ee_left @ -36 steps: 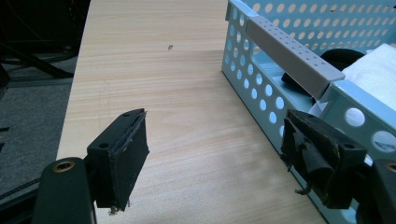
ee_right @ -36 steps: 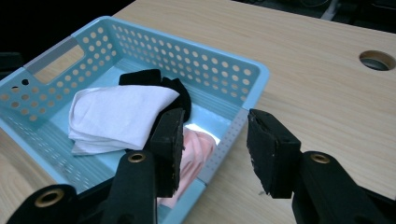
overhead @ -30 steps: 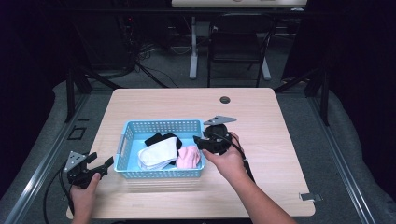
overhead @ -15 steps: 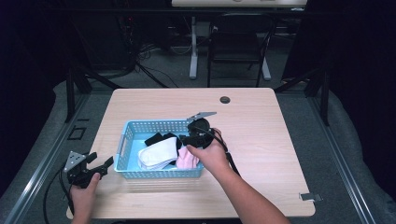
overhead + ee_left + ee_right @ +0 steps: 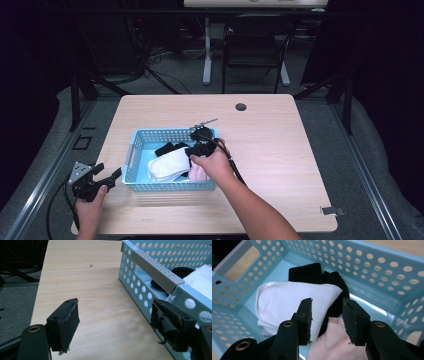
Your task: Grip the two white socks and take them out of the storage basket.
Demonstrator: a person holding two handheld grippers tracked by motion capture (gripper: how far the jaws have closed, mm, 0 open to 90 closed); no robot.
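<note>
A light blue perforated basket stands on the wooden table, left of the middle. Inside it lie a folded white cloth, a black cloth and a pink cloth. My right gripper hangs inside the basket. Its jaws have just been closing but still stand apart, above the corner of the white cloth, the black cloth and the pink cloth; the pads press on nothing. My left gripper is open and empty beside the basket's left wall.
A black round grommet sits in the table's far side. A chair and cables stand on the floor beyond the table. A strip of tape lies near the front right corner. Bare wood stretches left of the basket.
My right gripper has moved left and down, from the basket's right rim to over the cloths inside it. The left gripper has stayed where it was.
</note>
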